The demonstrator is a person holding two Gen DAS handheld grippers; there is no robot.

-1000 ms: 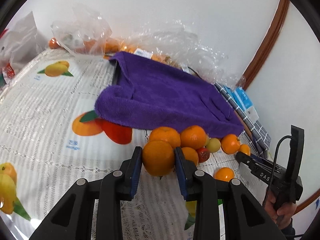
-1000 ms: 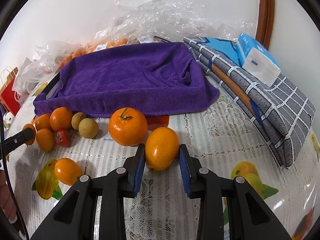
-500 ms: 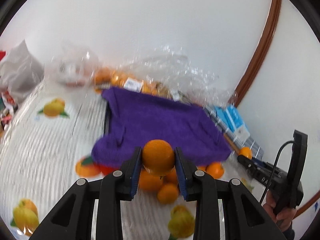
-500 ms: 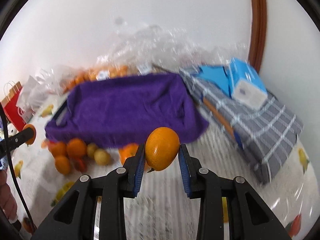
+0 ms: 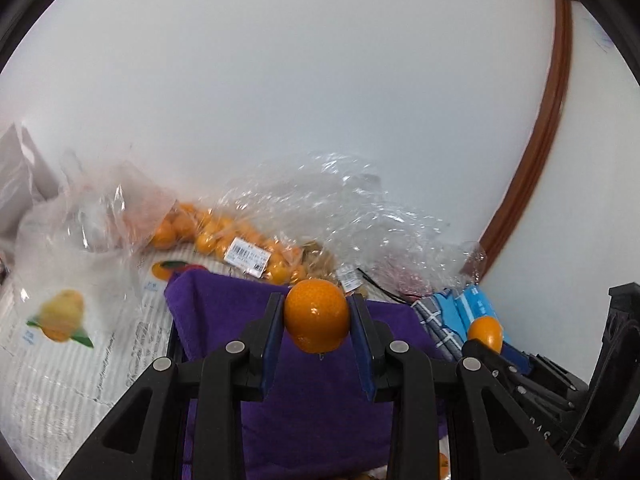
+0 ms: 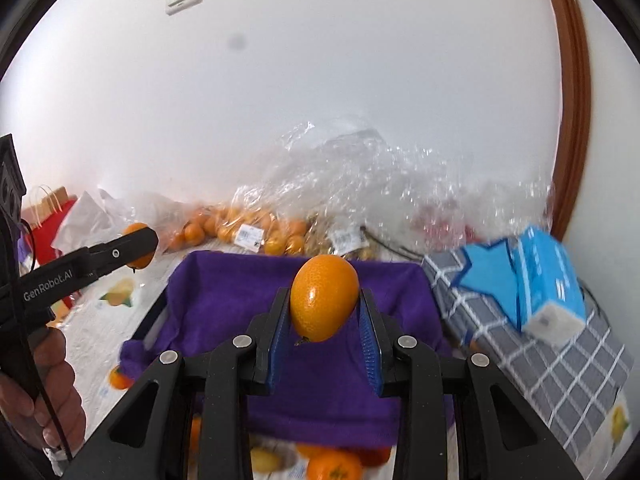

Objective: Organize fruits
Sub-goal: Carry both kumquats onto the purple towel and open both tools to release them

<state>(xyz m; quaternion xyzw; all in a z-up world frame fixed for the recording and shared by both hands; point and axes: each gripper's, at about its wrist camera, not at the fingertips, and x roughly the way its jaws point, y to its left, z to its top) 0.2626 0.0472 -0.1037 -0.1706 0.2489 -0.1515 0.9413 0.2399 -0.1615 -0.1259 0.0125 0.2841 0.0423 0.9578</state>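
Both tongs raised off the table, round orange [image 5: 317,316] and oval orange [image 6: 324,299] now above purple cloth [image 6: 320,384]

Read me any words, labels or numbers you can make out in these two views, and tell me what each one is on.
"GenRobot.AI": white print on the black arm of the left tongs, seen from the right wrist.
Partial white letters on the right tongs' arm, left wrist view: cut off, not readable.
Barcode stickers on the clear fruit bags: too small and blurred.
Print under the fruit pictures on the tablecloth: blurred.
Blue tissue pack: blurred.
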